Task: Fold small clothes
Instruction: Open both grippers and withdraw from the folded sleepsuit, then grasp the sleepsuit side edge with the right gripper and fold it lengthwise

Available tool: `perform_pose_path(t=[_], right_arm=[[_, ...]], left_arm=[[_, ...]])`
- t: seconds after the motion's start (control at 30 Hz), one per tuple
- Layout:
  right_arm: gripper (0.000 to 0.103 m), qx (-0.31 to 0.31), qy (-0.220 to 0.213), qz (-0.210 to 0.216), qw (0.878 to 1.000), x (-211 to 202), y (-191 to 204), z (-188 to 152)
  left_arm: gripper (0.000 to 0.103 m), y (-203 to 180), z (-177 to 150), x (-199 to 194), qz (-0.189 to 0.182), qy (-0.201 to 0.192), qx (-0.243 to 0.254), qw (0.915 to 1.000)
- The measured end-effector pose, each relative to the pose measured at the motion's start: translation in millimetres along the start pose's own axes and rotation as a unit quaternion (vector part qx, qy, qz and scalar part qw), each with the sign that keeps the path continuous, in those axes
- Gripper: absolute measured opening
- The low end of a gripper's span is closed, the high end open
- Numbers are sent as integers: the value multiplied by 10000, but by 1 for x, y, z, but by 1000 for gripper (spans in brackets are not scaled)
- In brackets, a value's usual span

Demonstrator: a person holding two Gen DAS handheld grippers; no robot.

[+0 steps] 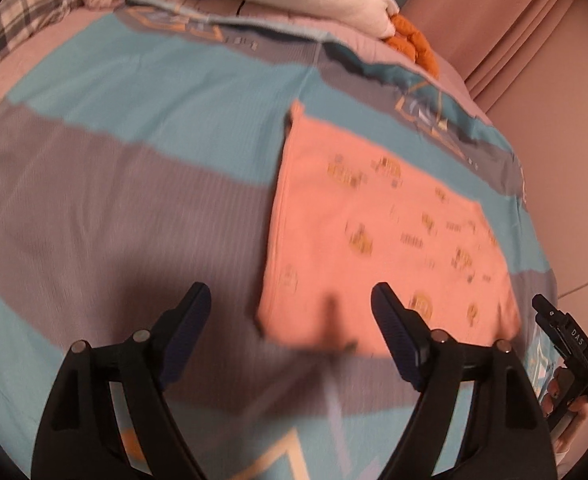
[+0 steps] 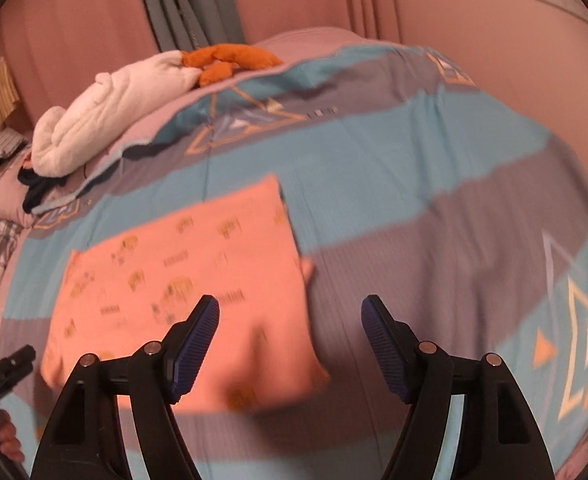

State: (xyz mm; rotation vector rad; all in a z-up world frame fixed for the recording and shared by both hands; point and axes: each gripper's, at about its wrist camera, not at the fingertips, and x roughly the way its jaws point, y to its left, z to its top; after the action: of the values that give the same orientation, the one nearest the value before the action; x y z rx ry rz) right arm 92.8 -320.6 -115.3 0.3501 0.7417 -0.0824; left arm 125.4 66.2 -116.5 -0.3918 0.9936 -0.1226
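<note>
Pink garment (image 1: 378,236), printed with small yellow motifs, folded into a flat rectangle and lying on the bedspread (image 1: 141,128), across its teal and grey bands. Edges blurred in both views; one small flap jutting from a corner nearer the far end.

Left gripper (image 1: 289,312): jaws apart, nothing between them, above the grey band at the garment's near edge; right fingertip (image 1: 386,300) over the pink cloth, contact not discernible. Right gripper (image 2: 289,320): jaws apart, empty, straddling the garment's right-hand near corner; left fingertip (image 2: 207,312) over the cloth, the other over bare bedspread.

In the left wrist view, the other gripper and part of a hand (image 1: 566,404) at the lower right margin. In the right wrist view, the same arrangement mirrored at the lower left.

Beyond the garment: white bundle (image 2: 105,112) and orange item (image 2: 229,60) at the far end of the bed, dark clothing (image 2: 33,192) beside the bundle, plaid cloth (image 1: 17,20) at the side, curtain (image 2: 189,4) behind.
</note>
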Motion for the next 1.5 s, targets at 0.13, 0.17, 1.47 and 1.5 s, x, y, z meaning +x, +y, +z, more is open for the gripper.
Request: perform_pose_path(t=[0.13, 0.17, 1.47, 1.5], right_arm=[[73, 269, 202, 74, 9994, -1, -13, -23], [73, 294, 234, 94, 9992, -2, -13, -27], [8, 764, -160, 1088, 9910, -41, -19, -45], [8, 730, -162, 1079, 9913, -45, -21, -47]], left_arm=[[76, 1, -21, 9, -29, 162, -49, 9999], [75, 1, -24, 10, -29, 177, -45, 9998], [9, -32, -43, -23, -619, -166, -149, 9978], [9, -34, -49, -25, -598, -148, -136, 9980]])
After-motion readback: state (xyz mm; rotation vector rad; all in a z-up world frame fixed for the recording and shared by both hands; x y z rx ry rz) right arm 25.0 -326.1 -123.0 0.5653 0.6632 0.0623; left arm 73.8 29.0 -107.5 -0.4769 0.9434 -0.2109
